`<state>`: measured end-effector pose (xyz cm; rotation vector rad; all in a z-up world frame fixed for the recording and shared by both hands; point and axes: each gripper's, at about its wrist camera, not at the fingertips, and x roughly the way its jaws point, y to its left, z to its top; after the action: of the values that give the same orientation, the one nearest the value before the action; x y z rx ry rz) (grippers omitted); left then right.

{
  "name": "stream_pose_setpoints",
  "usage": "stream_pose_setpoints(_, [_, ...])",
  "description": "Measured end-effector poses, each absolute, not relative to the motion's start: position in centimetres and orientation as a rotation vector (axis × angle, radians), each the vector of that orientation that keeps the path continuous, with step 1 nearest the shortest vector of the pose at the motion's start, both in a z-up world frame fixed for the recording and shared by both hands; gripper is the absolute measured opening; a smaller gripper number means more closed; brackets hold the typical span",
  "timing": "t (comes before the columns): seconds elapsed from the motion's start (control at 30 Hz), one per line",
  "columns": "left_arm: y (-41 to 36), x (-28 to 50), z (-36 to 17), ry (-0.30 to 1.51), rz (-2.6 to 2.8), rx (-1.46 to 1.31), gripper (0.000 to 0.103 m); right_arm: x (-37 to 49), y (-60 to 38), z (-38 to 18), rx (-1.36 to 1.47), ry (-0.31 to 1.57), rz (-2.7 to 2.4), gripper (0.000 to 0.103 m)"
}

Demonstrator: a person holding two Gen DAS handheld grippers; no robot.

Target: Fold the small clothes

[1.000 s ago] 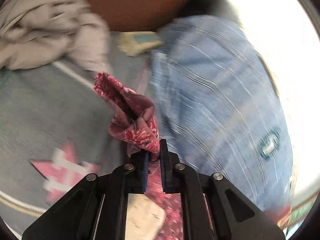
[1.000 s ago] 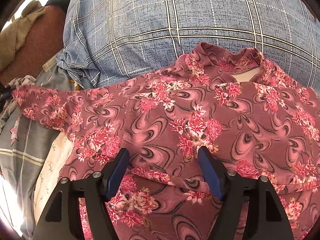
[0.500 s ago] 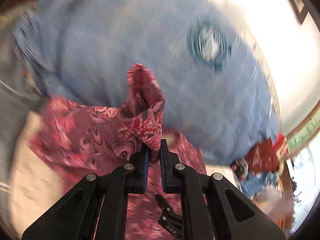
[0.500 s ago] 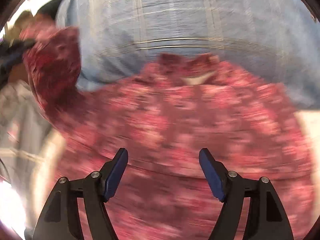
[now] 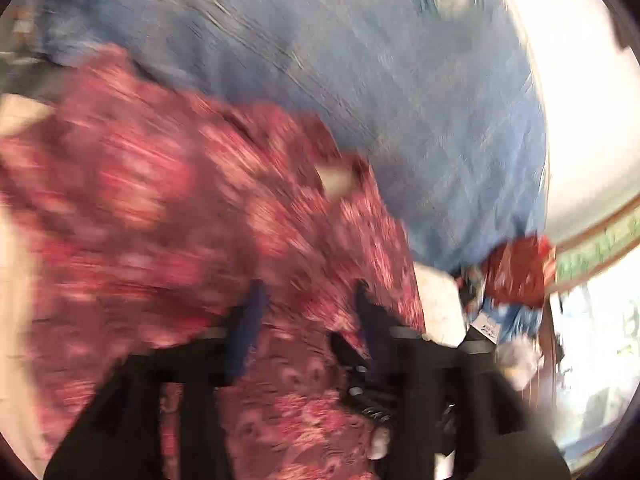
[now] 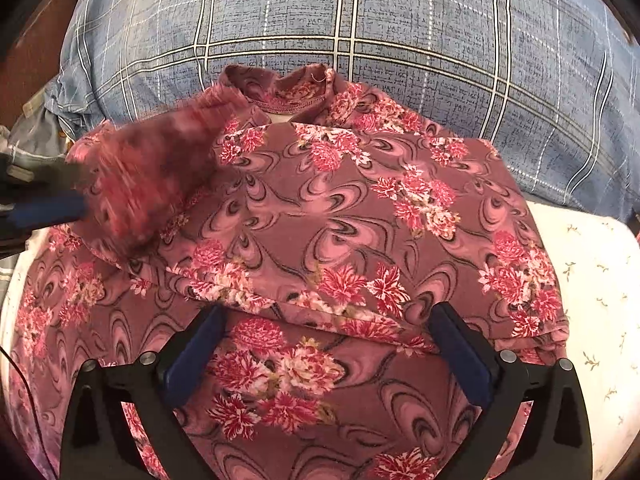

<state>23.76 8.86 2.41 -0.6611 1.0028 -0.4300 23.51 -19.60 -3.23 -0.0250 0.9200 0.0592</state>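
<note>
You're in a home, prob. a bedroom: blue plaid pillow on a white floral-sprig bed sheet, pink floral top laid out, bright window w/ clutter beside it.

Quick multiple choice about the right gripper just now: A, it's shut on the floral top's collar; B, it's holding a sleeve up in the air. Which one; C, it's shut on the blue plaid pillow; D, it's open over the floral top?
D: the right gripper has its jaws spread wide apart over the floral top, with no fabric pinched between them, and the blue plaid pillow lies beyond, untouched.
</note>
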Motion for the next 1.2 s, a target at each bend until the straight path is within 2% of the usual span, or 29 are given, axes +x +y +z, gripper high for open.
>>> stream_pose_setpoints(0.1, [13.6,23.1,1.1,0.960,-0.352,-0.726,0.064,23.9,-20.9,-2.2,0.073,0.906,0.065,0.100])
stream_pose_setpoints(0.27, [16.5,24.3,-3.6,1.025,-0.313,-0.873,0.064,24.1,-22.4,-1.0,0.522,0.829,0.187,0.099])
stream_pose_setpoints(0.43, [16.5,24.9,-4.4,1.043,-0.338,-0.928,0.063,26.3,-19.6,-2.0,0.465,0.863,0.132,0.097])
stream_pose_setpoints(0.5, [16.3,25.1,-4.2,1.042,-0.334,-0.907,0.063,26.5,-18.0,-1.9,0.424,0.853,0.152,0.080])
stream_pose_setpoints(0.53, [16.2,25.2,-4.2,1.039,-0.332,-0.905,0.063,26.7,-17.3,-1.9,0.411,0.864,0.183,0.055])
stream_pose_setpoints(0.57, [16.2,25.2,-4.2,1.039,-0.328,-0.910,0.063,27.1,-16.6,-2.0,0.366,0.890,0.195,0.039])
stream_pose_setpoints(0.6, [16.5,25.2,-4.2,1.039,-0.329,-0.917,0.063,27.2,-16.3,-1.9,0.315,0.892,0.190,0.034])
stream_pose_setpoints(0.63, [16.6,25.2,-4.1,1.038,-0.330,-0.923,0.063,27.0,-16.2,-1.6,0.303,0.881,0.199,0.021])
stream_pose_setpoints(0.67, [16.7,25.1,-4.1,1.036,-0.330,-0.927,0.063,26.7,-16.9,-0.9,0.323,0.855,0.225,0.015])
stream_pose_setpoints(0.83, [17.4,25.1,-4.3,1.029,-0.329,-0.973,0.063,24.5,-22.3,2.1,0.395,0.706,0.185,0.014])
stream_pose_setpoints(0.97, [17.8,25.1,-4.8,1.028,-0.322,-1.004,0.063,24.5,-28.5,0.0,0.497,0.752,0.049,0.014])
stream_pose_setpoints(1.1, [19.0,25.3,-5.3,1.008,-0.319,-1.067,0.063,24.3,-30.2,-1.8,0.601,0.764,0.072,0.015])
stream_pose_setpoints(1.13, [19.2,25.3,-5.4,0.997,-0.318,-1.084,0.063,24.3,-30.4,-2.1,0.645,0.765,0.094,0.020])
stream_pose_setpoints(1.17, [19.4,25.5,-5.5,0.984,-0.317,-1.097,0.060,24.5,-30.7,-2.3,0.673,0.772,0.104,0.020])
stream_pose_setpoints(1.2, [19.6,25.5,-5.6,0.978,-0.311,-1.094,0.048,24.7,-30.9,-2.7,0.709,0.782,0.102,0.022])
